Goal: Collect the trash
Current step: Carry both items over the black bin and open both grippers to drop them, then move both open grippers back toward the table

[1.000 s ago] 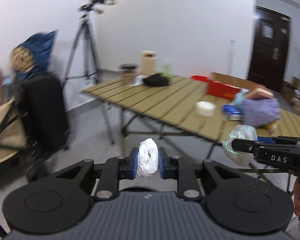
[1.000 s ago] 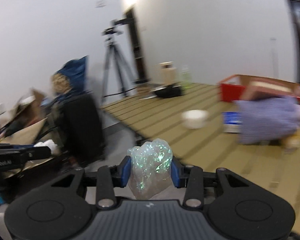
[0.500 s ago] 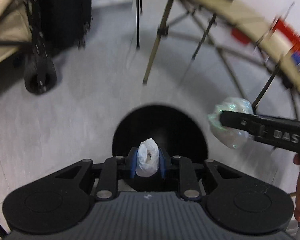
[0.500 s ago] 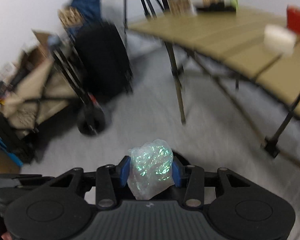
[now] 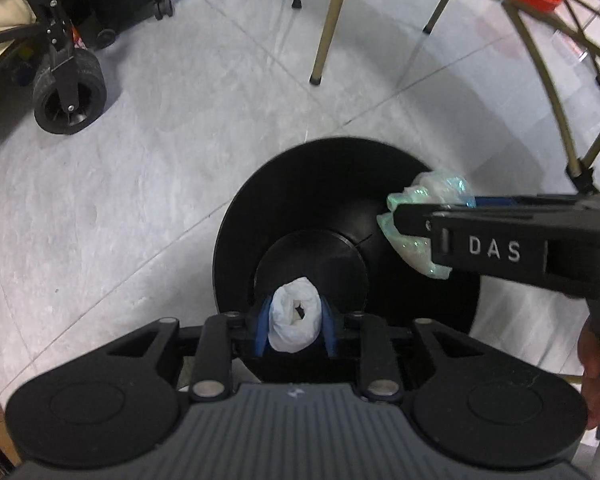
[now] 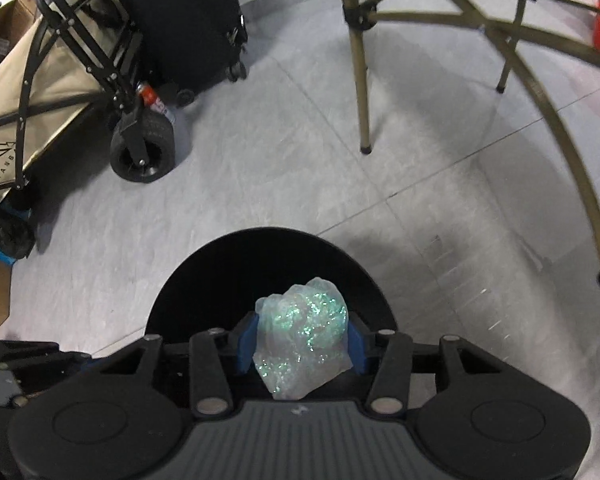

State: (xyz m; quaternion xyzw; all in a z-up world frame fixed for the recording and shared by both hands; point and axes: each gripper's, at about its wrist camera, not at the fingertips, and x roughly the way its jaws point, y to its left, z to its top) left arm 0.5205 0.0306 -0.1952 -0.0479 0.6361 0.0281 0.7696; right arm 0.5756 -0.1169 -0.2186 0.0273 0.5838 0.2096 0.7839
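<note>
Both grippers point down over the black bin, the left gripper with a white tissue wad and the right gripper with a glittery plastic wrapper between jaws that have just been opening, apparently to drop them in.

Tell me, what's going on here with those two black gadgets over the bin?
A person is collecting trash with a handheld gripper in each hand. The left gripper has a crumpled white tissue between its fingers, and the right gripper a shiny crumpled plastic wrapper. Both are poised over the round black trash bin on the floor, their fingers just easing apart, each piece still between them.
</note>
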